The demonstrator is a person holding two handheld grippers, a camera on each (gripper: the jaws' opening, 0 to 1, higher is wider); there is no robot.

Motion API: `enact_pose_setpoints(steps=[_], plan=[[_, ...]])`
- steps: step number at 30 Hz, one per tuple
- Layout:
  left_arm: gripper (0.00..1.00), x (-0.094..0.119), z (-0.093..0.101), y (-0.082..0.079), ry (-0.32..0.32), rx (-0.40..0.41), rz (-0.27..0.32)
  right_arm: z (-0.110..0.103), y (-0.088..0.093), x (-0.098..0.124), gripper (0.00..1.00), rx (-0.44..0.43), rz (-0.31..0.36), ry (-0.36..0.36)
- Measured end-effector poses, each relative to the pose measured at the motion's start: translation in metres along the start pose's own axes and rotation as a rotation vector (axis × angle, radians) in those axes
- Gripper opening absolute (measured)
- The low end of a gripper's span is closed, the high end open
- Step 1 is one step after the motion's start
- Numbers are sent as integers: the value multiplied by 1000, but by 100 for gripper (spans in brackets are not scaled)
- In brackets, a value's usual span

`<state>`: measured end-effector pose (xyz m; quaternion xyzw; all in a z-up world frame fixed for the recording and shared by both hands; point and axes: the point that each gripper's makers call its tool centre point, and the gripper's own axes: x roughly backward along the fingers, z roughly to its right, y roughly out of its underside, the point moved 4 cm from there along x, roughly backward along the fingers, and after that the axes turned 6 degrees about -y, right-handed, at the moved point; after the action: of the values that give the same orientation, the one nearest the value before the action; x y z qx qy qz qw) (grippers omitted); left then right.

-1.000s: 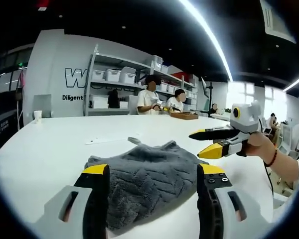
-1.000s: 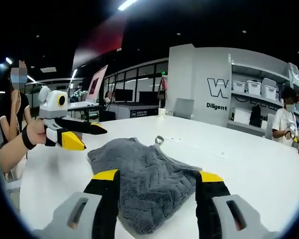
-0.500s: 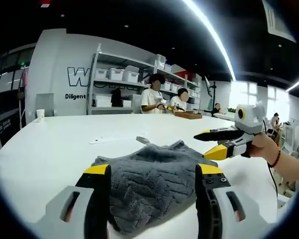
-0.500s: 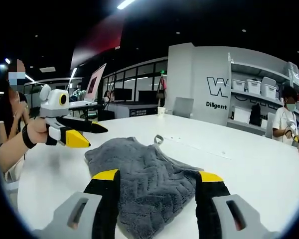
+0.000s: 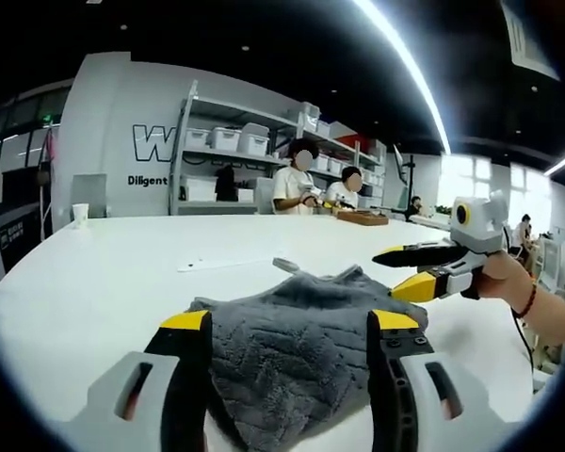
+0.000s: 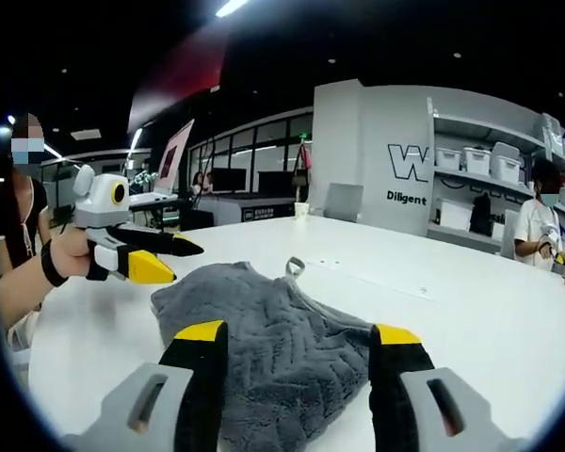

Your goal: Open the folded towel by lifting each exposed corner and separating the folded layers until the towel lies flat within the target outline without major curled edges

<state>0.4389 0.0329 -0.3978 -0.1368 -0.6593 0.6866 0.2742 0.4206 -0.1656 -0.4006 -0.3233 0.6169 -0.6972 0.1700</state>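
A folded grey towel [image 5: 297, 330] with a zigzag weave lies rumpled on the white table [image 5: 104, 273]. It has a small hanging loop [image 5: 287, 266] at its far edge. My left gripper [image 5: 290, 325] is open, its yellow-tipped jaws straddling the towel's near edge just above it. In the right gripper view the same towel [image 6: 264, 330] lies under my open right gripper [image 6: 299, 336], and its loop [image 6: 293, 267] points away. The right gripper [image 5: 424, 271], held in a hand, hovers open over the towel's right side in the left gripper view. The left gripper [image 6: 151, 256] shows likewise at the left of the right gripper view.
A thin pale strip [image 5: 212, 265] lies on the table beyond the towel. A paper cup [image 5: 80, 215] stands at the far left edge. Shelves with white bins [image 5: 226, 141] line the back wall. Seated people [image 5: 301, 184] work at a far table.
Both views have sunk lower and moved closer to the towel, so it looms larger between each pair of jaws. The towel itself has not moved.
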Motion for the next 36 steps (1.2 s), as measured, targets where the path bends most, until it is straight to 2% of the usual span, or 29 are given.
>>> enact_pose_setpoints(steps=[7,13,17,23,32,36], plan=[[64,-10,-6,0,5,-7,-11,5,-1,0,58,-10,-2,26],[64,-12,-11,5,-14,-8,-29,8,1,-7,57,-12,-15,48],[63,-13,-15,8,-51,-33,-40,8,-1,-10,58,-18,-18,49],[62,-16,-22,8,-80,0,-28,16,0,-10,57,-37,-13,82],[61,-15,-18,12,-111,20,-24,27,16,-13,57,-72,-40,110],[61,-15,-16,13,-124,31,-17,28,17,-14,58,-77,-21,113]])
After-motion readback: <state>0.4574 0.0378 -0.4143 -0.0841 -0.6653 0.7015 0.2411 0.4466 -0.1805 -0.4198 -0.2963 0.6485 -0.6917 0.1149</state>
